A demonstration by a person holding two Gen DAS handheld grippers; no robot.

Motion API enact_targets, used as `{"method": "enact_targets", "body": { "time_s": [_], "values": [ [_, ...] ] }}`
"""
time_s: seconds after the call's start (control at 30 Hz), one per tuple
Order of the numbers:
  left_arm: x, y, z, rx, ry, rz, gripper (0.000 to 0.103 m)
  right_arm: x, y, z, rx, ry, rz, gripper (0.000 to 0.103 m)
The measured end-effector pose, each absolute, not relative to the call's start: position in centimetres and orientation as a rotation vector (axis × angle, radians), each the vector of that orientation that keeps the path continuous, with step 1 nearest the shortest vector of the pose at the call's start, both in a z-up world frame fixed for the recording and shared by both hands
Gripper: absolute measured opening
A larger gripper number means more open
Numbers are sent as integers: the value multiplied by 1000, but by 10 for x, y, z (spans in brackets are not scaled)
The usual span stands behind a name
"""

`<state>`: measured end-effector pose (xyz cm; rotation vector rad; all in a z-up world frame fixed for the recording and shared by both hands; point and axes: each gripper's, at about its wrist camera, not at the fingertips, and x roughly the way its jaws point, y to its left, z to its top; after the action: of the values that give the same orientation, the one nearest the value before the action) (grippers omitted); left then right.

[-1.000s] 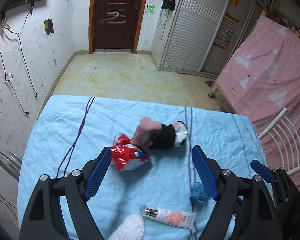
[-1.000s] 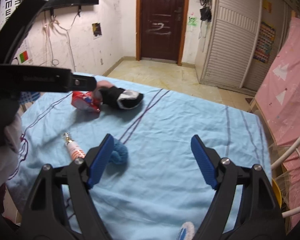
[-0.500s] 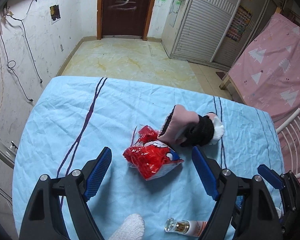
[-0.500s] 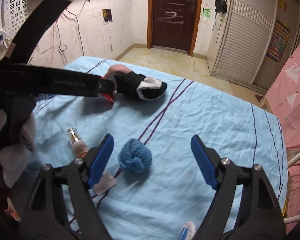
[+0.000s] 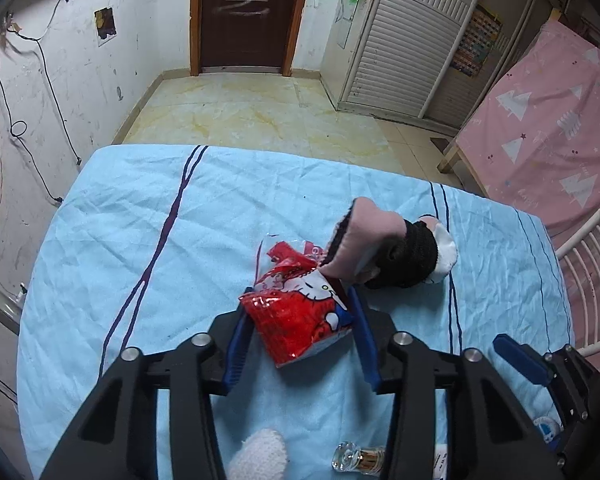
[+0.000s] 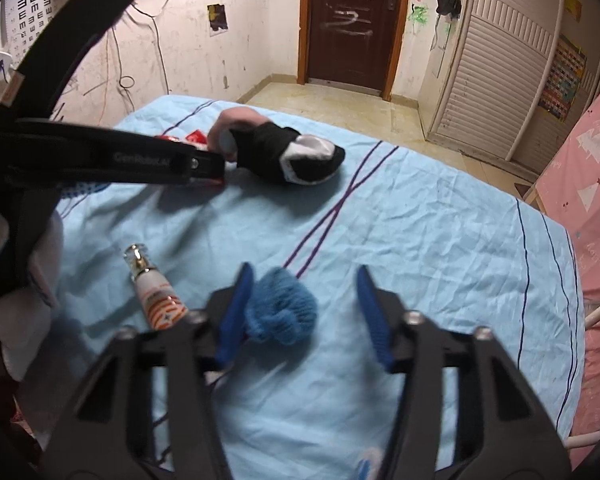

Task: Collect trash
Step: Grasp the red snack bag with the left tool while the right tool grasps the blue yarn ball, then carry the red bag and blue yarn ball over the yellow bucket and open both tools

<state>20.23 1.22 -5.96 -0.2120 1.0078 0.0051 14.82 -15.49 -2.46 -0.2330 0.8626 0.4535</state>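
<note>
A crumpled red snack wrapper [image 5: 300,312] lies on the blue tablecloth [image 5: 140,248]. My left gripper [image 5: 300,336] has closed around it, and both blue fingers touch its sides. In the right wrist view only a sliver of the wrapper [image 6: 188,138] shows behind the left gripper's arm. A blue crumpled ball [image 6: 284,312] lies between the fingers of my right gripper [image 6: 304,312], against the left finger. The right jaws are partly closed, with a gap on the right side.
A pink, black and white sock [image 5: 392,256] lies just behind the wrapper and also shows in the right wrist view [image 6: 284,152]. A small cosmetic tube [image 6: 156,288] lies left of the blue ball. A white metal rack [image 5: 588,280] stands at the table's right edge.
My left gripper moved forward and closed its fingers onto the red wrapper. My right gripper moved forward over the blue ball and narrowed its jaws around it.
</note>
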Motion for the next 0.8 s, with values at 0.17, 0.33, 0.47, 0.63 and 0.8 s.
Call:
{"method": "enact_targets", "body": {
  "time_s": [0.17,0.33,0.47,0.63,0.8],
  "values": [
    [195,14,-57,-224,1008,-4,31,145,-156,-24,-237,858,447,25],
    [184,13,-49,-221,992,-4,30,138,-162,-19,-217,843,441,25],
    [173,11,-38,-222,974,-3,30,130,-169,-11,-206,821,439,25],
    [158,7,-20,-213,940,-1,30,120,-180,-2,-184,795,437,25],
    [142,-5,-1,-193,906,-11,30,109,-194,8,-157,766,430,25]
  ]
}}
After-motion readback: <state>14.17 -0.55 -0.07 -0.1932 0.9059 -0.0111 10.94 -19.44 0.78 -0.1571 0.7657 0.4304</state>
